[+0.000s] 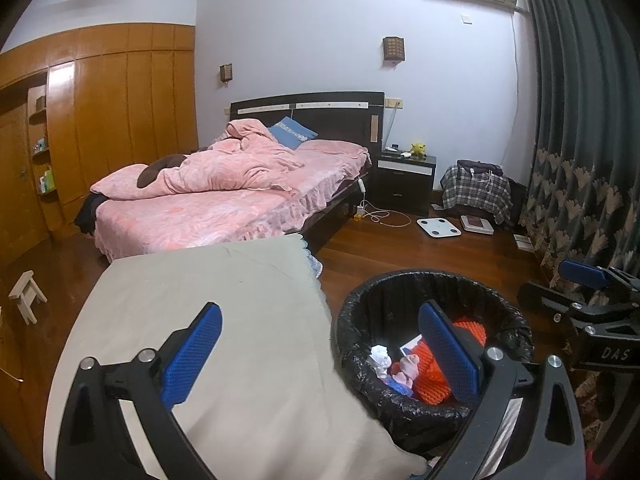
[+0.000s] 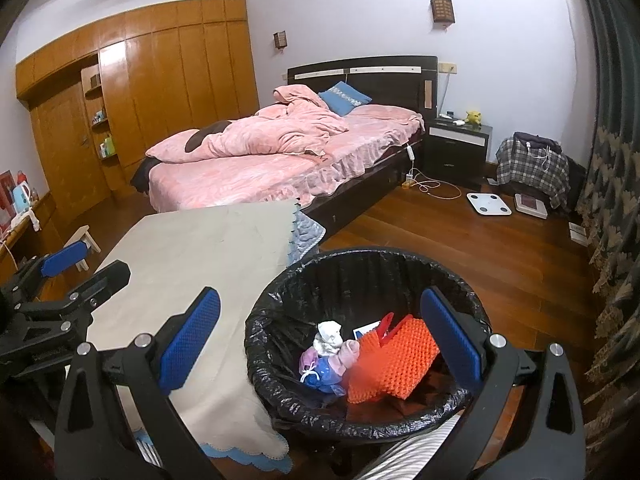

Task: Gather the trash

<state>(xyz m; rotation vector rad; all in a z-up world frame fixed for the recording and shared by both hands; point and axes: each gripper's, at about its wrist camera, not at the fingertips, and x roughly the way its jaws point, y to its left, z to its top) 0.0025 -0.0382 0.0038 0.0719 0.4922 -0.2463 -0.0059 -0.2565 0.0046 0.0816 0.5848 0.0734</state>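
Left gripper (image 1: 320, 354) spread wide, holding nothing, above the edge of the beige cloth (image 1: 208, 320) and the bin (image 1: 432, 404); right gripper (image 2: 320, 338) also spread, empty, over the same bin (image 2: 280, 360); inside the black liner, orange foam piece (image 2: 394, 360), white crumpled tissue (image 2: 328, 338) and pink and blue scraps (image 2: 326, 374); nearby, pink bed (image 2: 256, 168) on wooden floor (image 2: 460, 236).
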